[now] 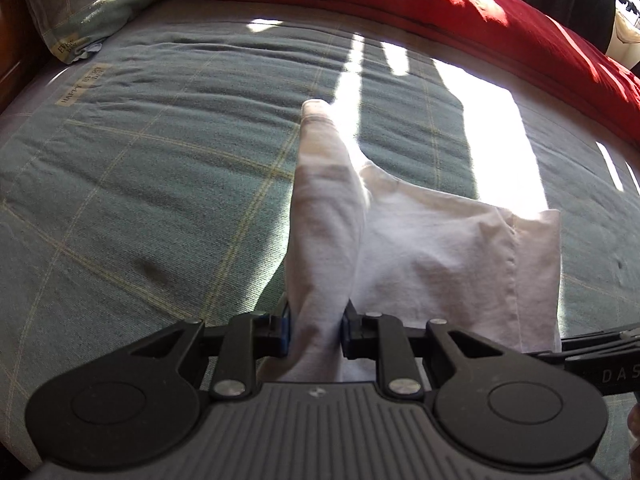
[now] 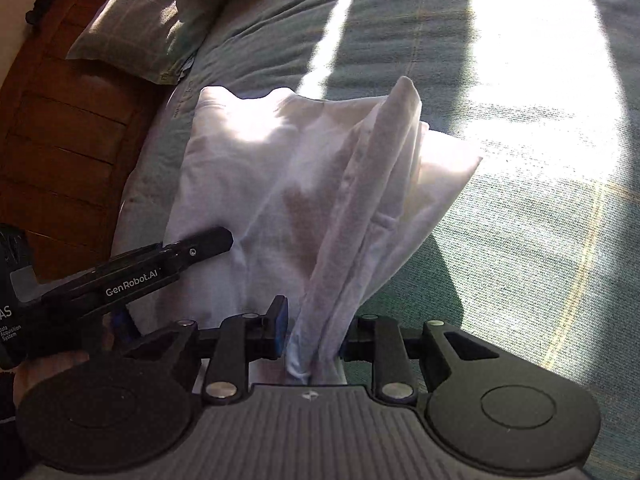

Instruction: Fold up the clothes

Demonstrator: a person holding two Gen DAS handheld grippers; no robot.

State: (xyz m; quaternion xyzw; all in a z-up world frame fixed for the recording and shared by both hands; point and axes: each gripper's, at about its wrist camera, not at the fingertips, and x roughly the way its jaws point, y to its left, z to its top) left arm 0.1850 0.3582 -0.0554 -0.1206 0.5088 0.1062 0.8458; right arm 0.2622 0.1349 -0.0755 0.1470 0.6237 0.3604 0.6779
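A white garment (image 1: 420, 240) lies partly folded on the green checked bedspread (image 1: 160, 140). My left gripper (image 1: 316, 328) is shut on a bunched fold of it, which rises forward from the jaws. My right gripper (image 2: 314, 336) is shut on another bunched edge of the same white garment (image 2: 280, 168), lifted above the flat part. The left gripper's body (image 2: 120, 276) shows at the left of the right wrist view, over the garment's near left edge. The right gripper's body (image 1: 600, 360) shows at the right edge of the left wrist view.
A red duvet (image 1: 480, 8) is heaped along the far side of the bed. A green checked pillow (image 1: 80, 4) lies at the far left; it also shows in the right wrist view (image 2: 136, 20). A wooden headboard (image 2: 52, 140) borders the bed. Bright sun patches (image 1: 480, 120) cross the bedspread.
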